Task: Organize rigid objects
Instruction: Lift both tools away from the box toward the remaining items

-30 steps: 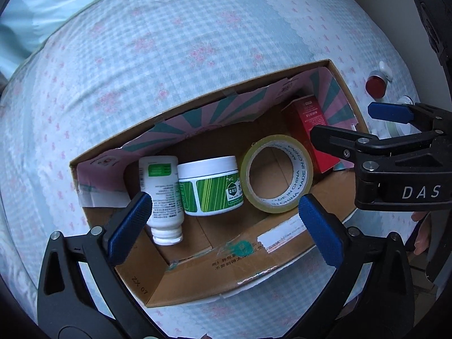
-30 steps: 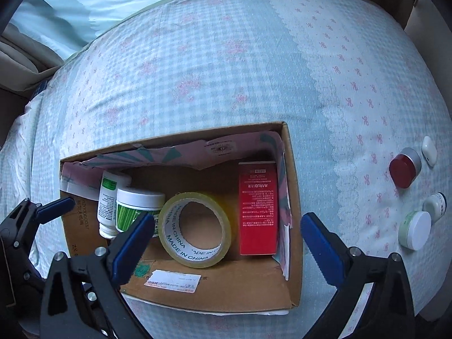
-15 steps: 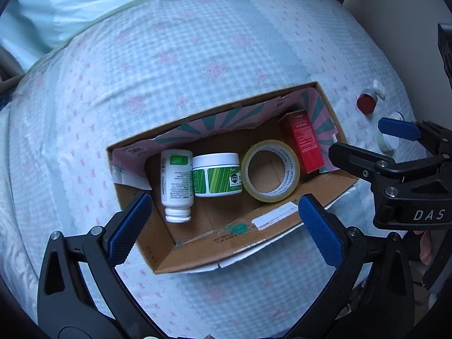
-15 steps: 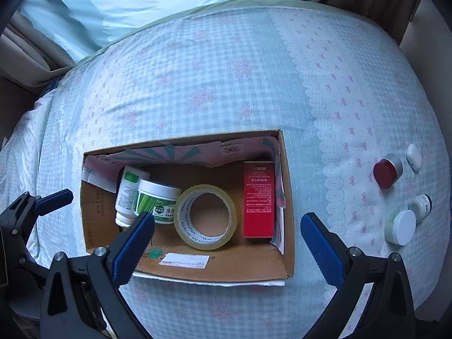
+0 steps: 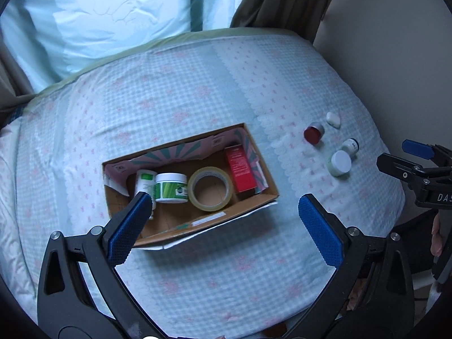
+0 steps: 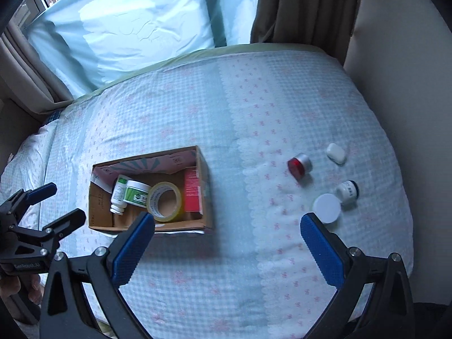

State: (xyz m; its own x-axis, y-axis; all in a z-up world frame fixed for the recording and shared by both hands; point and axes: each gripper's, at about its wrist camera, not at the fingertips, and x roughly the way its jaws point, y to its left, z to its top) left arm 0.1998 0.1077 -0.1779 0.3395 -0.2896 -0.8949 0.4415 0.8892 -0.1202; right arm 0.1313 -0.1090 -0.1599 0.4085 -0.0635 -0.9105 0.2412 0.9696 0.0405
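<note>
- The left gripper hung above the near edge of the bed, its blue pads spread wide with nothing between them
- The right gripper was likewise agape and empty, held over the near part of the bed between the box and the loose jars
- A cardboard box sat open toward the left middle of the bed, lined with pink and teal paper along its far wall
- Inside it, in a row from the left end: a white bottle with a green label lying on its side, a white tub with green stripes just beside it, a roll of clear tape propped on its edge, and a red carton against the right wall
- Four small things lay outside, near the right edge of the bed, well apart from the box: a red-lidded jar tipped on its side, a small white case beyond it, a white-lidded jar nearest the front, and a little white bottle touching that jar
- A pale blue curtain and a brown drape hung behind the far edge of the bed
</note>
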